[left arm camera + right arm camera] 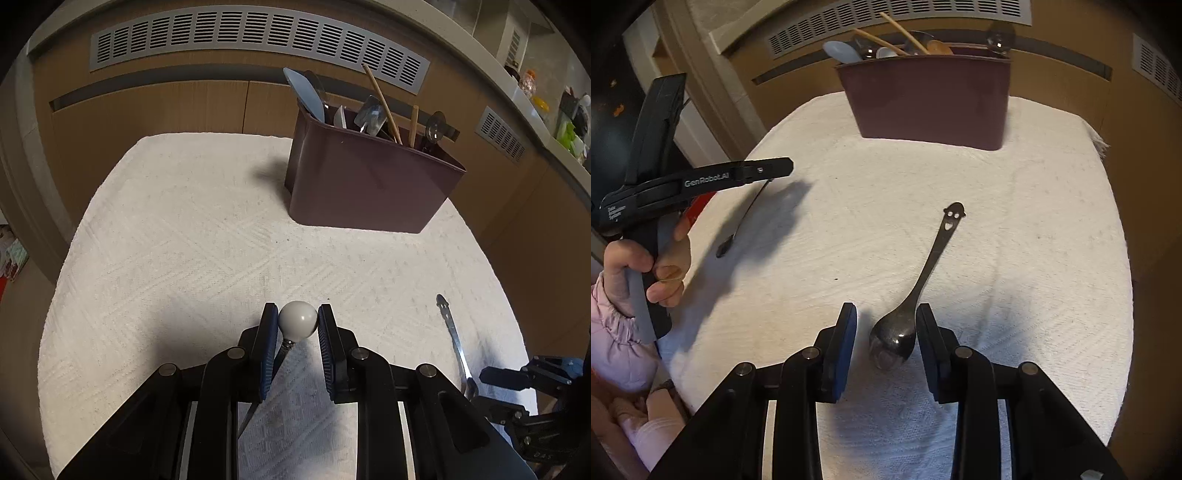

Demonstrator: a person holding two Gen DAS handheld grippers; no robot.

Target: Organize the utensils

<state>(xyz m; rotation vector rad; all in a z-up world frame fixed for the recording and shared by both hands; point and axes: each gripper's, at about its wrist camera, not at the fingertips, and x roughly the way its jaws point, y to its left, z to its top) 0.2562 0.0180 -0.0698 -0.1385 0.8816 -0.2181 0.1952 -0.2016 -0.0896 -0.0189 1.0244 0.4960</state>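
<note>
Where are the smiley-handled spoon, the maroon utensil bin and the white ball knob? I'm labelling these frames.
smiley-handled spoon [892, 341]: right wrist view, on its bowl.
maroon utensil bin [929, 103]: right wrist view, on its front wall.
white ball knob [297, 320]: left wrist view, on the ball's face.

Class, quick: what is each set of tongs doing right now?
Left tongs: closed on the white knob of a utensil.
Right tongs: open around the spoon, not gripping.

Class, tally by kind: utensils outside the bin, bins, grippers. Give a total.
Utensils outside the bin: 2 (white ball-ended metal utensil, dark metal smiley-handled spoon)
Maroon plastic bin: 1
Black two-finger grippers: 2 (left gripper, right gripper)
Total: 5
</note>
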